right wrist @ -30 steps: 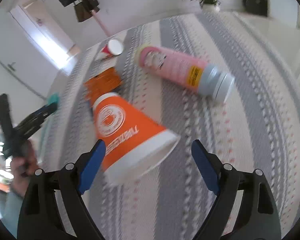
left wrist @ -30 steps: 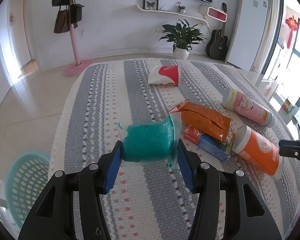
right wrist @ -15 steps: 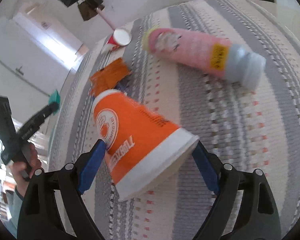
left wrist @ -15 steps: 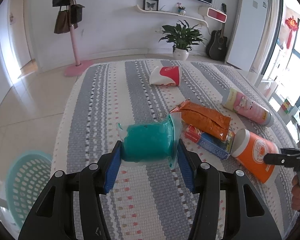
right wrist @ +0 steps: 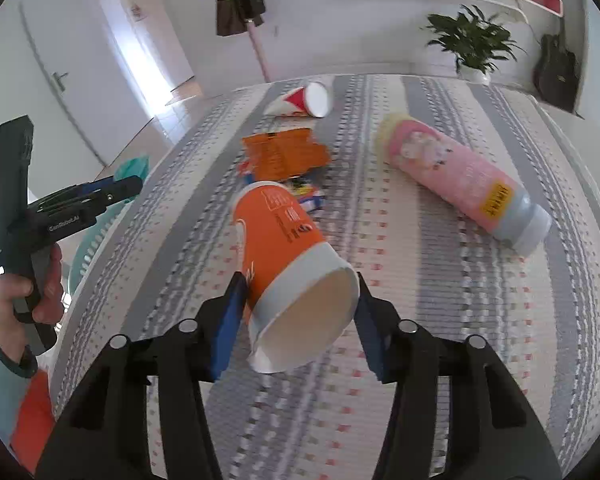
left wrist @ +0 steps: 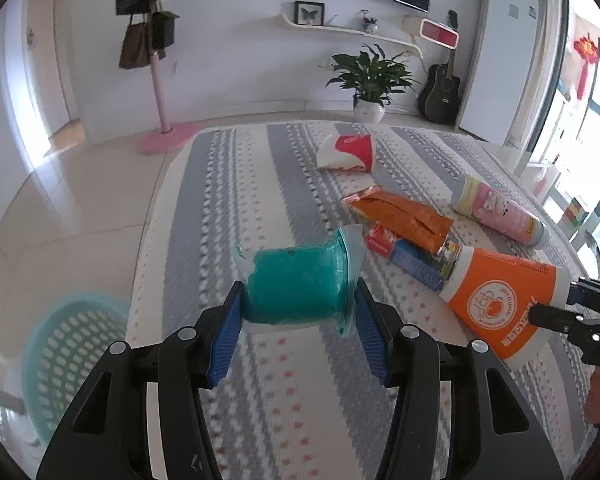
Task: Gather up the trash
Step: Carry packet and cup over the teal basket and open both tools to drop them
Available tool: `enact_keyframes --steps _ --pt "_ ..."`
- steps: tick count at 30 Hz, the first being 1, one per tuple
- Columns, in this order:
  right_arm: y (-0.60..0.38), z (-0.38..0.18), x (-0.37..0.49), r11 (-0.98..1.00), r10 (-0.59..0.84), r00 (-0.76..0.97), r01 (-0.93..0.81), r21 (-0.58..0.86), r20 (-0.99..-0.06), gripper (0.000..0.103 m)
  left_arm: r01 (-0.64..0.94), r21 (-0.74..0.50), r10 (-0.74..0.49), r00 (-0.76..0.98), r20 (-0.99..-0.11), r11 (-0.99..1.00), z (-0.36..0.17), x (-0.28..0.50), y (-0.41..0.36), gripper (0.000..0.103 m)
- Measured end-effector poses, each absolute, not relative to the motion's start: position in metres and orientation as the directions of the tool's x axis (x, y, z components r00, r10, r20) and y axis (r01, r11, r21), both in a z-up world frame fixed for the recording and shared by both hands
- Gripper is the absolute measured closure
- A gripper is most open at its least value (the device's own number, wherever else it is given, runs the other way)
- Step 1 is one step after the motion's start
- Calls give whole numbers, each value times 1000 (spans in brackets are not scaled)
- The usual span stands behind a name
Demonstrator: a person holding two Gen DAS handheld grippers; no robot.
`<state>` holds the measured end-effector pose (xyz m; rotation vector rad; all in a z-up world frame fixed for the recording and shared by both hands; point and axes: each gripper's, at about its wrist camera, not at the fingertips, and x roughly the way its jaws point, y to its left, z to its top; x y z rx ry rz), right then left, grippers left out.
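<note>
On the striped table, the right gripper (right wrist: 298, 312), wide open a second ago, is closing its jaws around the orange cup (right wrist: 288, 252); the left gripper (left wrist: 296, 312) keeps its teal cup (left wrist: 296, 290) clamped, so both go to the basket (left wrist: 66, 354) next.

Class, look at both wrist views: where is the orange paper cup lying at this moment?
The orange paper cup lies on its side on the striped cloth, its open mouth between the right gripper's closing jaws, with the snack wrappers just beyond its base.

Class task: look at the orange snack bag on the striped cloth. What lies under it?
Under the orange snack bag lies a red and blue packet, its near end sticking out. How far the packet runs beneath the bag is covered from view.
</note>
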<state>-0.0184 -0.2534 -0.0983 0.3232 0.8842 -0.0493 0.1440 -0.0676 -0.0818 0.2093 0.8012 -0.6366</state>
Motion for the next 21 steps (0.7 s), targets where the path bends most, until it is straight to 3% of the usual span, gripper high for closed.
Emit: enact_keyframes --steps 8,12,21 --pt "-212 -96 -11 968 19 637 181 174 -771 70 571 -68 -442 549 -710 818 -72 141 -25 52" --pt "-195 -78 -10 965 -3 665 197 172 -747 71 535 -87 -438 575 -691 840 -62 145 8 52" --pt "-85 -26 51 980 150 728 -22 196 -669 71 391 -194 -420 655 -627 900 -30 166 104 52"
